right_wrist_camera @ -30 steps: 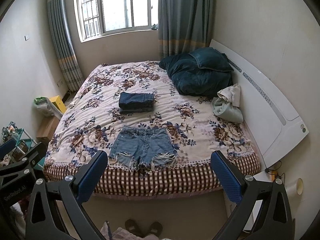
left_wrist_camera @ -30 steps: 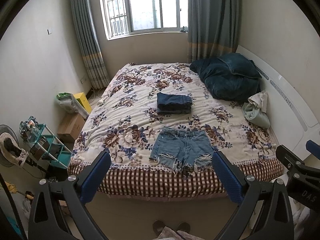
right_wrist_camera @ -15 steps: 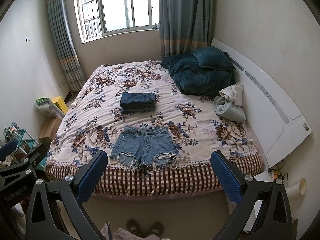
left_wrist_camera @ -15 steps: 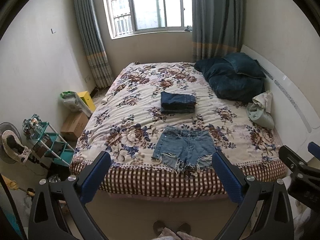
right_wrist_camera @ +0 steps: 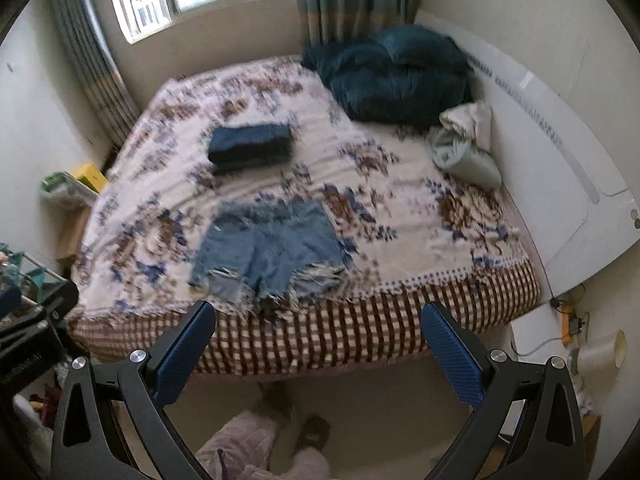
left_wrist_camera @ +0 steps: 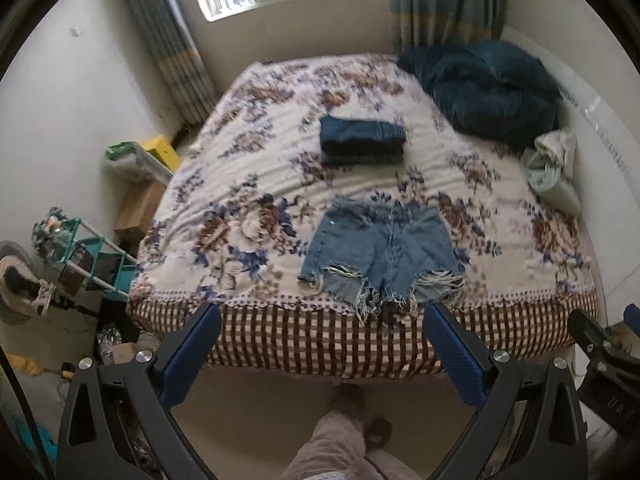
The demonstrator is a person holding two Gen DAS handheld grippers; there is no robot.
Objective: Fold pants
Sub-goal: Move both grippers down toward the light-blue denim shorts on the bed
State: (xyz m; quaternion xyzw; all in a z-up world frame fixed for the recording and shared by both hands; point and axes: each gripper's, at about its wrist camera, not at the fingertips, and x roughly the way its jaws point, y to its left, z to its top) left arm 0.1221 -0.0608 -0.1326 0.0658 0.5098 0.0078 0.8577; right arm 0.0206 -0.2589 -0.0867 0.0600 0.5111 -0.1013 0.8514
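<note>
While both grippers hang empty with jaws wide apart, the left gripper (left_wrist_camera: 322,340) and right gripper (right_wrist_camera: 318,336) face a floral-quilted bed (left_wrist_camera: 248,200). Light-blue frayed denim shorts (left_wrist_camera: 382,256) lie flat near the bed's foot edge, nearer than a folded dark-blue jeans stack (left_wrist_camera: 362,140). The denim looks soft yet fairly stiff; the waistband corners seem the surest hold.

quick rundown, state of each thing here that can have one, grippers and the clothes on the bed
left gripper: open, empty, short of the bed
right gripper: open, empty
denim shorts: spread flat, unfolded, near the bed's front edge
dark jeans: folded, stacked mid-bed
pale garment: crumpled by the headboard
</note>
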